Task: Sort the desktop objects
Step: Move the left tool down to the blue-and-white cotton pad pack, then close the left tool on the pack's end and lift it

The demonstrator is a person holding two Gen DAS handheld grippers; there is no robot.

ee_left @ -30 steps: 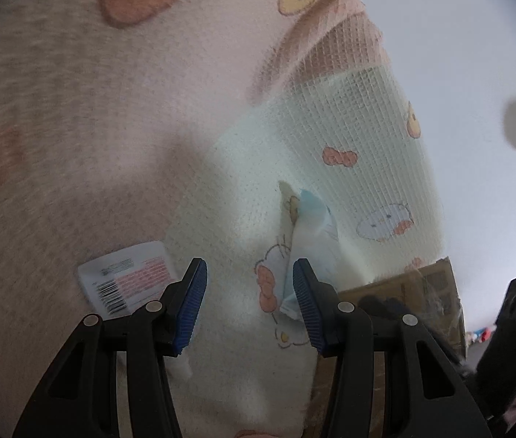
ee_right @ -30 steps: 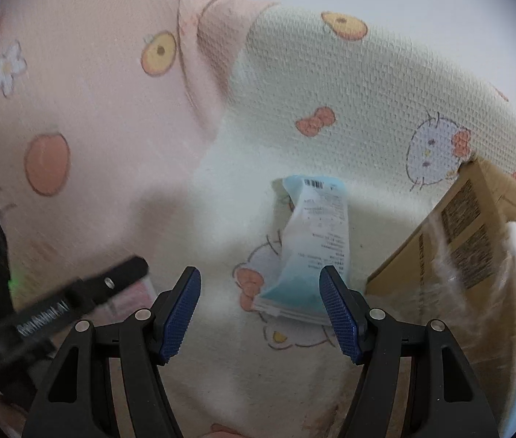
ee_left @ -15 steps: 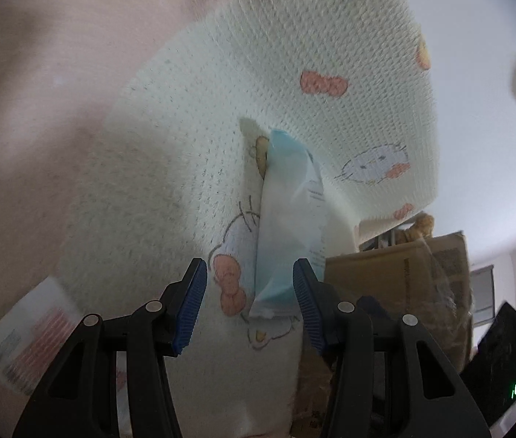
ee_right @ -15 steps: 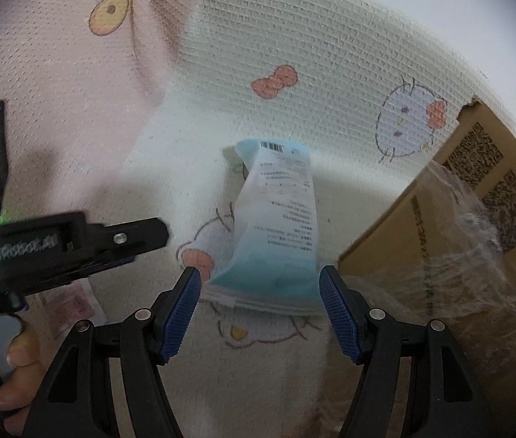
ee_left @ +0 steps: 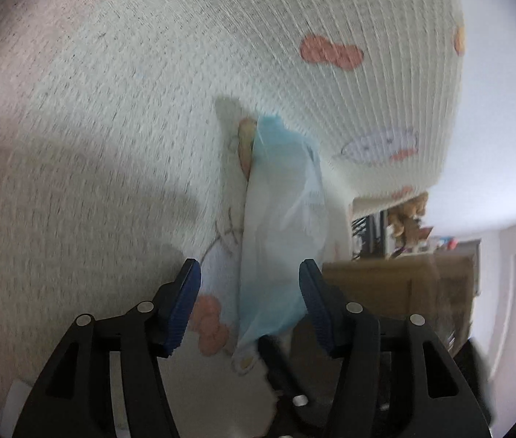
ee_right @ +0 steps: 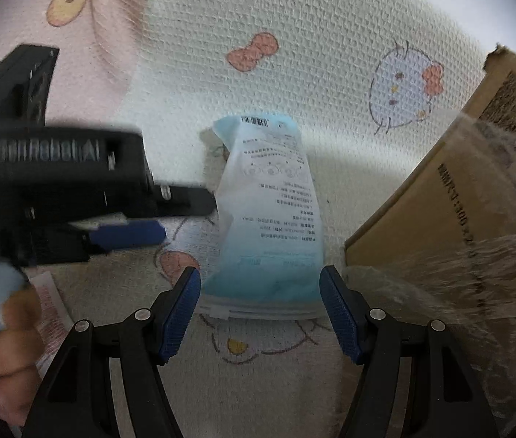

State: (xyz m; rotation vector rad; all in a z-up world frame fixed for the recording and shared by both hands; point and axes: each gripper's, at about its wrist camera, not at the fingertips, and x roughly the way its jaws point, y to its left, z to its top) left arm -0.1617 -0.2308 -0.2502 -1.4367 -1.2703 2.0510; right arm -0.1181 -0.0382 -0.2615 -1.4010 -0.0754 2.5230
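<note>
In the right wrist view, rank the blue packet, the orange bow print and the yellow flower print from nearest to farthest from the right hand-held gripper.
From the right hand-held gripper:
1. Blue packet, lying straight ahead, its near end between the open pads.
2. Orange bow print, beyond the packet's far end, on the cream cloth.
3. Yellow flower print, far upper left, on the pink cloth.

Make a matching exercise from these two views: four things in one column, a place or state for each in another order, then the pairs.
Things:
1. blue-and-white pouch
2. cardboard box
3. left claw
4. right claw

Places or states:
A. open, coming in at the pouch's left side
B. at the right edge of the right wrist view, partly under clear plastic wrap
C. lying flat on the cartoon-print blanket, barcode end farthest from the camera
D. open, straddling the pouch's near end

Pairs: 1-C, 2-B, 3-A, 4-D
</note>
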